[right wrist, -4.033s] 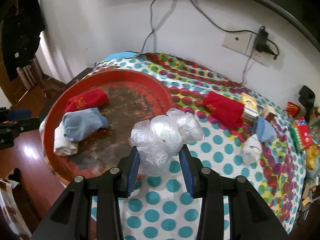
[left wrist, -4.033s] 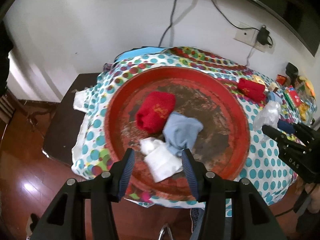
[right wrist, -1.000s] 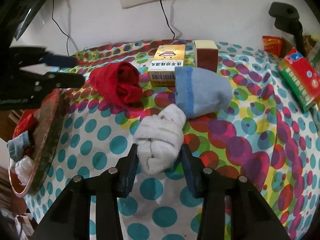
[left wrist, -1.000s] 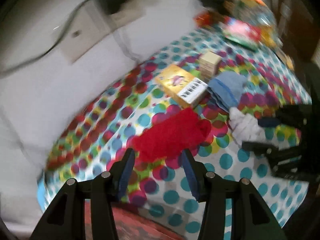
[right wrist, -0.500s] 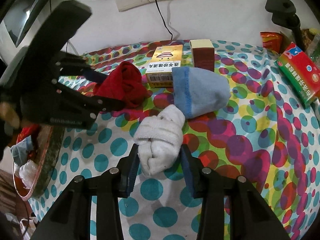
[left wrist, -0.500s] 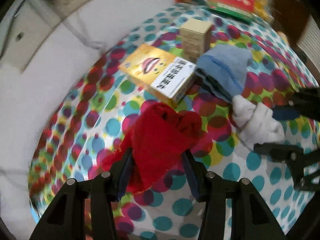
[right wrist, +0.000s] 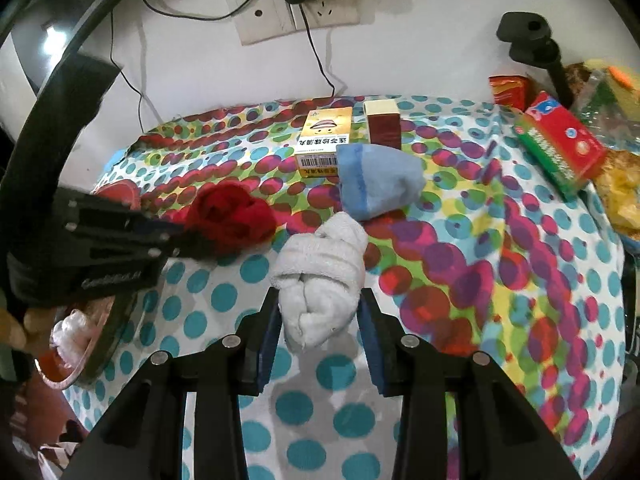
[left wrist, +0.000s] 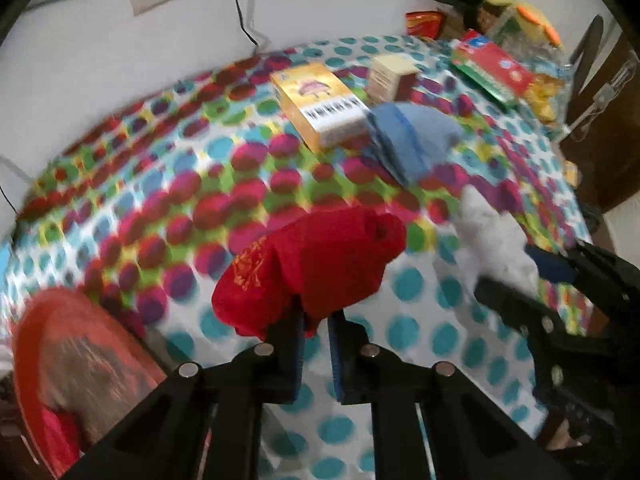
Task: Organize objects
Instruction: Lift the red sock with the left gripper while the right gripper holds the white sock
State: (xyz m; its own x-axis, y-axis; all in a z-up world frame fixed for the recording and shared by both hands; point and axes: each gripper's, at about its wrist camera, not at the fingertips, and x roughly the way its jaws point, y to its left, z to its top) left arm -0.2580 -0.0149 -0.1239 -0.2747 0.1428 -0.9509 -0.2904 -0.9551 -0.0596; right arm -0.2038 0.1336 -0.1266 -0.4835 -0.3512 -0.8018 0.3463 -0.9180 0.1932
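Left wrist view: the left gripper [left wrist: 314, 322] has just clamped its jaws onto the near edge of the red sock [left wrist: 308, 266]; the blue pads stand almost together with a fold of red cloth pinched between them. The rest of the sock bulges up past the fingertips, its gold lettering on the left side. It sits over the dotted tablecloth [left wrist: 168, 184]. The picture is blurred. The red tray [left wrist: 28, 344] shows at the lower left edge. Farther back lie the yellow box [left wrist: 320, 102], a small brown box [left wrist: 386, 76] beside it, and the blue sock [left wrist: 412, 136], which touches the yellow box. The right gripper [left wrist: 516, 272] enters from the right with the white sock [left wrist: 492, 240] at its tips.

Right wrist view: the right gripper [right wrist: 320, 320] is closed on the white sock [right wrist: 320, 276], both pads pressing its sides; the far end of the roll sticks out beyond the fingertips. Whether the sock rests on the cloth or is lifted clear cannot be told. The blue sock [right wrist: 378, 182] lies just beyond it, against the yellow box [right wrist: 324, 140]. The left gripper [right wrist: 178, 240] reaches in from the left, gripping the red sock [right wrist: 232, 216]. A green and red packet [right wrist: 560, 146] lies at the far right of the table. A wall socket [right wrist: 296, 12] with plugs is above the table.
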